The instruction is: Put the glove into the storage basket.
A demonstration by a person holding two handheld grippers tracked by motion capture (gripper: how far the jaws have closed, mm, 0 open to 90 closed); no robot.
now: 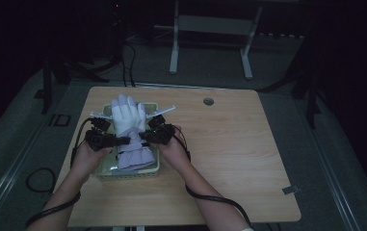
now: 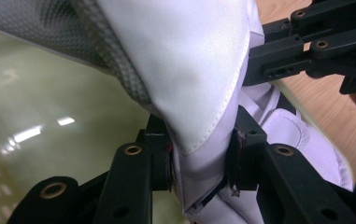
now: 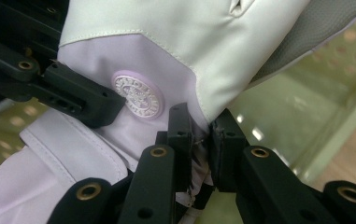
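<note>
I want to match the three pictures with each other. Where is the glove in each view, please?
High view: the glove lies left of centre over the basket, between both grippers.
Left gripper view: it hangs from the top centre, pinched at the bottom middle.
Right gripper view: it covers the upper left, pinched at the bottom centre.
Shared landmark: the pale green basket under the glove.

text: none legible | glove badge (image 3: 136, 97): embossed, unreadable
</note>
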